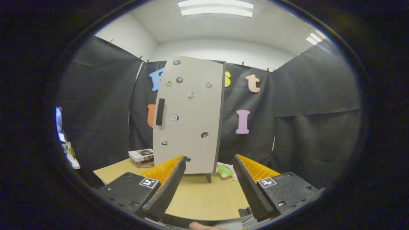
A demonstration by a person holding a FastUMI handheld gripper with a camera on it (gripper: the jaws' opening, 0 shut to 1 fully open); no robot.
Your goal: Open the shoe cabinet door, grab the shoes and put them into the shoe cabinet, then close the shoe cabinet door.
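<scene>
The shoe cabinet [188, 115] stands upright on the wooden table [204, 198], straight beyond my fingers. Its pale grey door faces me and looks shut, dotted with several small stickers. A black vertical handle [160, 111] sits on the door's left side. My gripper [209, 159] is open, with nothing between its fingers, and the cabinet's lower edge stands a little way beyond the tips.
A stack of books [142, 157] lies on the table left of the cabinet. A green and pink plush toy [225, 170] rests to the right of the cabinet's foot. Black cloth walls close the booth on all sides.
</scene>
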